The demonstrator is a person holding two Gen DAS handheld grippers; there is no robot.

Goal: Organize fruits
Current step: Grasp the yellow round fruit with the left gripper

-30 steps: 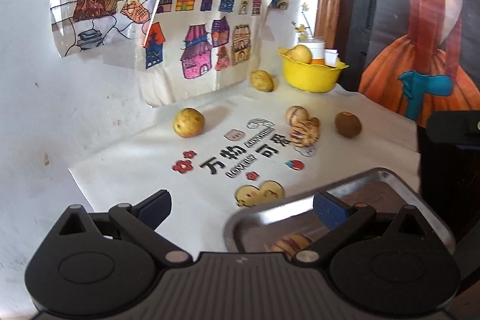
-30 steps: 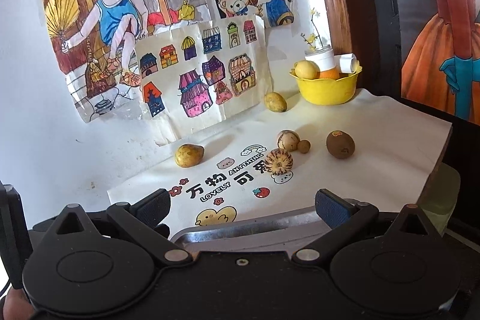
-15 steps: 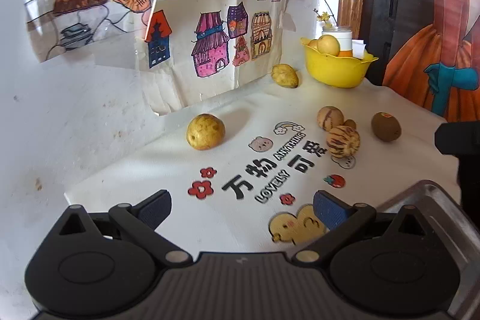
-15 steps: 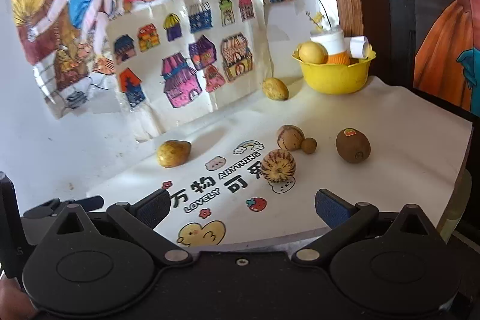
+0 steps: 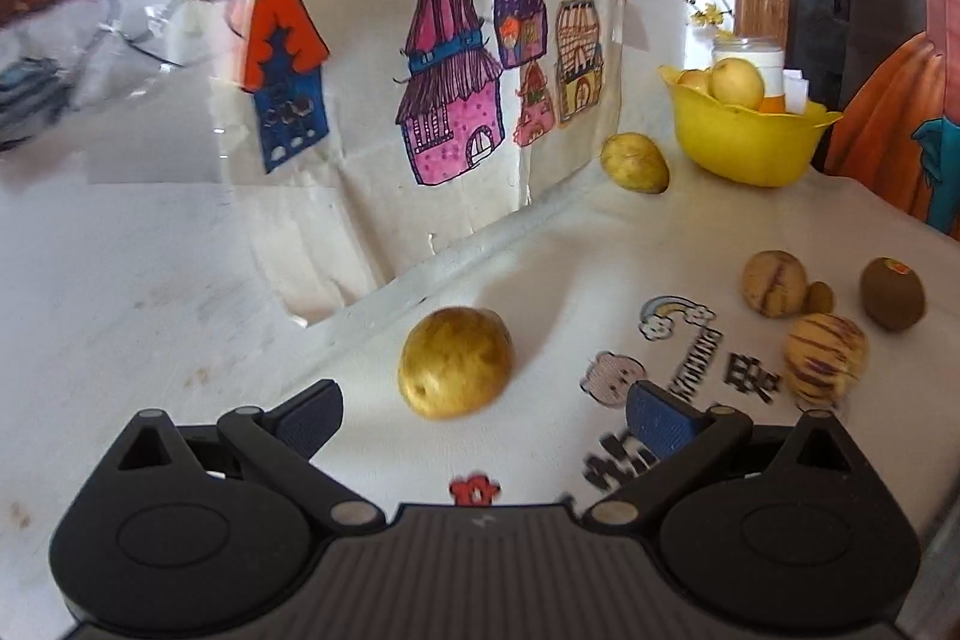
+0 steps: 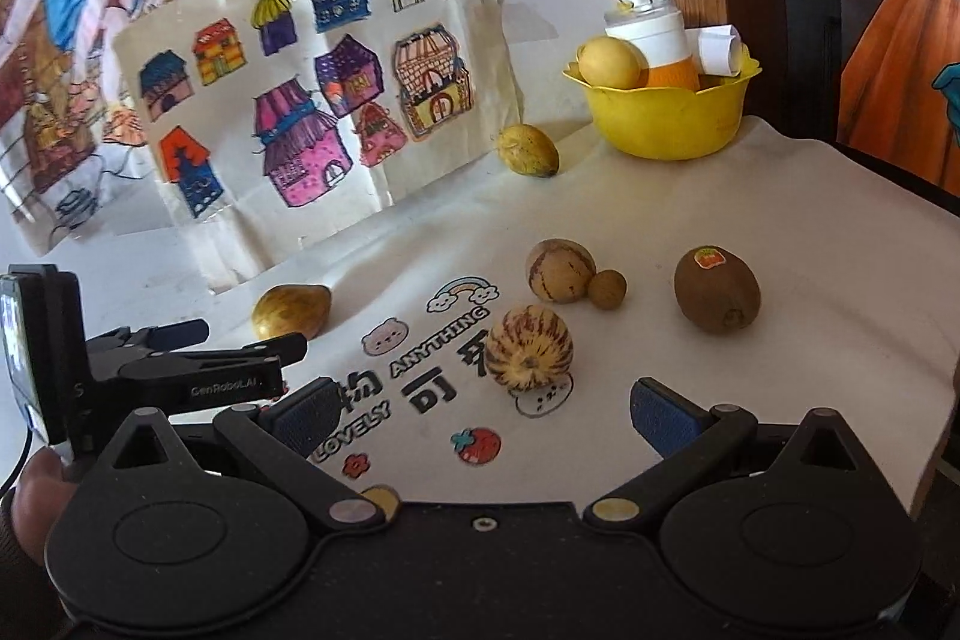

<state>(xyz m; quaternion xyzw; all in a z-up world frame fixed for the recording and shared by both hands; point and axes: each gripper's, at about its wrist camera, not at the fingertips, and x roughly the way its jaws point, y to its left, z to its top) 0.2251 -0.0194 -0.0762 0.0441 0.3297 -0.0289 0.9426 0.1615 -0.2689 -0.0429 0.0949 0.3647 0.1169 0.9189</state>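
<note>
My left gripper is open, its blue pads just short of a yellow fruit that lies on the white printed cloth. My right gripper is open too, a little short of a striped melon-like fruit. Beyond that lie a second striped fruit, a small brown nut-like fruit and a kiwi. Another yellow fruit rests near the yellow bowl. The left gripper shows at the left of the right wrist view, beside the yellow fruit.
The yellow bowl at the back right holds a pale round fruit, an orange-and-white jar and rolled paper. Drawings of houses lean on the white wall behind the cloth. The cloth's edge drops off at the right.
Both grippers have moved forward over the cloth. The metal tray has left both views. The yellow fruit now sits just ahead of the left pads, and the striped fruit is nearer the right gripper.
</note>
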